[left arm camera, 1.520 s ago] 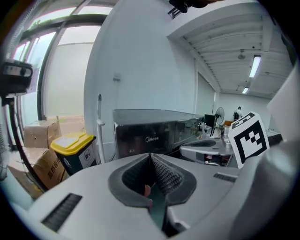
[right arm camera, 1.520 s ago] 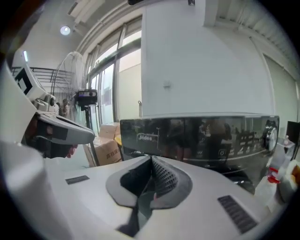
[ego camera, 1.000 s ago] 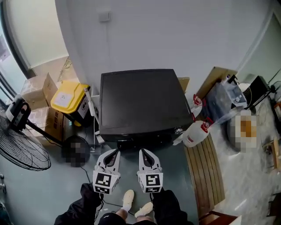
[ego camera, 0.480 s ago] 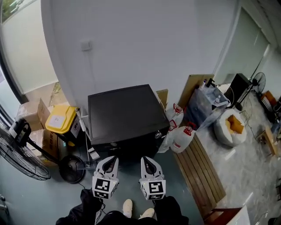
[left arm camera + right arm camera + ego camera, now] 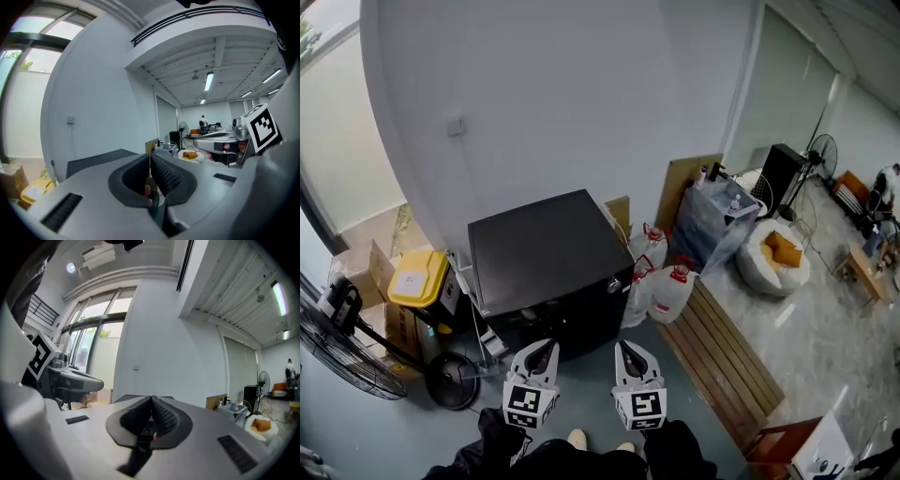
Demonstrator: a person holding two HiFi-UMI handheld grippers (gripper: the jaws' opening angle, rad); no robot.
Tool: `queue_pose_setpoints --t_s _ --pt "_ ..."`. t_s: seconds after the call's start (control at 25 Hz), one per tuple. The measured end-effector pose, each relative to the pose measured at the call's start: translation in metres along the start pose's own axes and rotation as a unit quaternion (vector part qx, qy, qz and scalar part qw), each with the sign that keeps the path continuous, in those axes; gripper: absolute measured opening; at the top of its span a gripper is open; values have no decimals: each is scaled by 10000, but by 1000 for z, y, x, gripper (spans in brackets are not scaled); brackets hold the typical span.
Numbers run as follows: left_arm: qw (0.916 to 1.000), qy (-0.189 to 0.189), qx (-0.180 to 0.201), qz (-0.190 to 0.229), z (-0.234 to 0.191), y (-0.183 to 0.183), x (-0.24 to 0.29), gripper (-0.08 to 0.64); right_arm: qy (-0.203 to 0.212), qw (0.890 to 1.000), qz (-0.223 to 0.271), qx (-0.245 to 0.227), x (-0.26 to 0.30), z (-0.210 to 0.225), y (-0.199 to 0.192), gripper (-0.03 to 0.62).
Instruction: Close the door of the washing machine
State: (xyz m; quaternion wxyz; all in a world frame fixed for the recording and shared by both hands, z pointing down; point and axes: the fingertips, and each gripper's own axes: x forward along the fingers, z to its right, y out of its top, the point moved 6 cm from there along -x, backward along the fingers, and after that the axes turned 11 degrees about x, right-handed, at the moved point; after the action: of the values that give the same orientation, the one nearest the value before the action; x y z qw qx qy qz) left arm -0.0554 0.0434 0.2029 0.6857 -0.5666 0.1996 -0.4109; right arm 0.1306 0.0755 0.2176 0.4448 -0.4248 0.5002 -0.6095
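Note:
The black washing machine (image 5: 548, 272) stands against the white wall, its dark front facing me. The door cannot be made out on that front. My left gripper (image 5: 544, 348) and right gripper (image 5: 629, 349) hang side by side, short of the machine's front and apart from it. Both point level toward it. In the left gripper view the left gripper (image 5: 150, 158) has its pads together with nothing between them, above the machine's flat top (image 5: 91, 161). In the right gripper view the right gripper (image 5: 152, 400) is likewise shut and empty.
A yellow bin (image 5: 416, 279) and cardboard boxes stand left of the machine, with a floor fan (image 5: 342, 342) nearer me. Two white jugs with red caps (image 5: 668, 291) lean at its right. A wooden slatted bench (image 5: 722, 361), a clear plastic box (image 5: 712, 220) and a white beanbag (image 5: 773, 258) lie further right.
Both grippers have risen and drawn back from the machine, which now looks smaller and further off. More of the room at the right has come into view. Both stay shut.

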Motion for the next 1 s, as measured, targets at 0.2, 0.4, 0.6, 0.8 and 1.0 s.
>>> queue_pose_setpoints --t_s 0.2,0.4,0.6,0.8,1.0 --pt "9998 -171 60 59 15 2 -2 29 -197 9998 1 -10 -20 7 -6 17" --pt "9995 -287 83 32 25 2 0 29 -280 9996 53 75 -29 11 -7 17" --pt "9994 -336 92 30 31 3 1 29 -312 9995 57 95 -32 14 -9 17" --pt "9994 -339 106 29 33 1 -1 29 -314 9994 48 141 -35 15 -11 17" --pt "9993 -356 102 44 35 2 -4 29 -317 9994 74 153 -38 13 -10 17"
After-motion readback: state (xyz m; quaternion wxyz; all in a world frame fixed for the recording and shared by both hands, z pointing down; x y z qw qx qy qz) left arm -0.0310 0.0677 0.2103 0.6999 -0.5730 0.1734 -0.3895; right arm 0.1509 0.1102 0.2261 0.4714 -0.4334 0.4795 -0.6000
